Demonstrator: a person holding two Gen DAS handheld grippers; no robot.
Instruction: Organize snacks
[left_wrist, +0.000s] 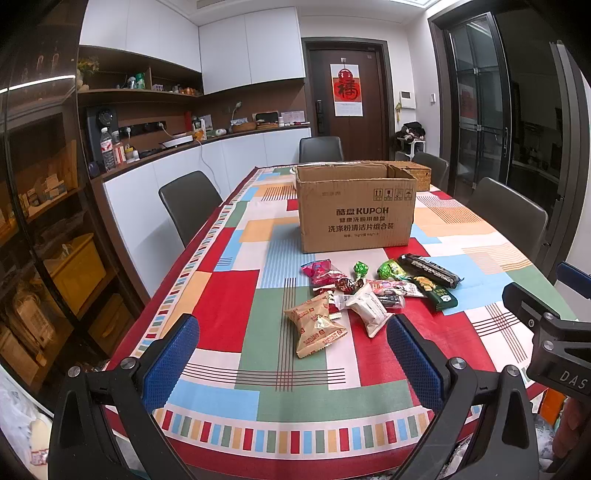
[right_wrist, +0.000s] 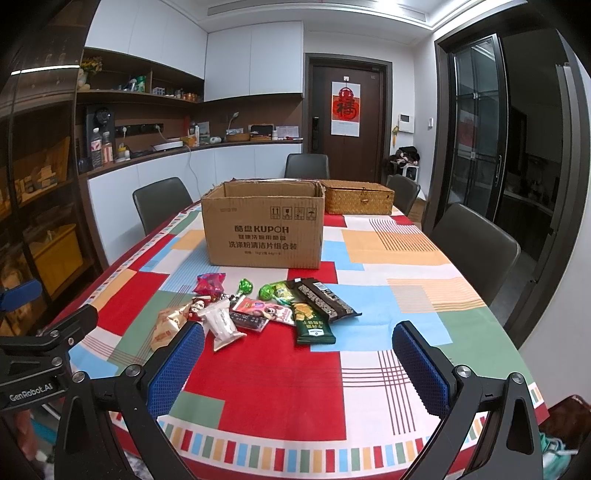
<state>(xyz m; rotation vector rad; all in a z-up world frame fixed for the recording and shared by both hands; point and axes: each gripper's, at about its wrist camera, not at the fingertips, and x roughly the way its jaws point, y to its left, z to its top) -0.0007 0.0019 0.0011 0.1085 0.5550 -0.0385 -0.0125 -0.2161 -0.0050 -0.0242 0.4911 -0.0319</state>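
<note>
I judge I'm at the very start: nothing is picked yet. The snacks (left_wrist: 373, 291) lie in a loose heap on the bench (left_wrist: 229, 306), just ahead of my left hand-held gripper (left_wrist: 291, 354) and ahead-left of my right hand-held gripper (right_wrist: 299, 354). Both gape wide, holding and touching nothing. Beyond the heap stands the open cardboard box (left_wrist: 356, 208). Next I should reach forward and close on one packet.

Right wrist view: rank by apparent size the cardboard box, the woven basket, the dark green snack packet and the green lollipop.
1. cardboard box
2. woven basket, farther back and partly hidden by the box, so its true size against the box is unsure
3. dark green snack packet
4. green lollipop
</note>
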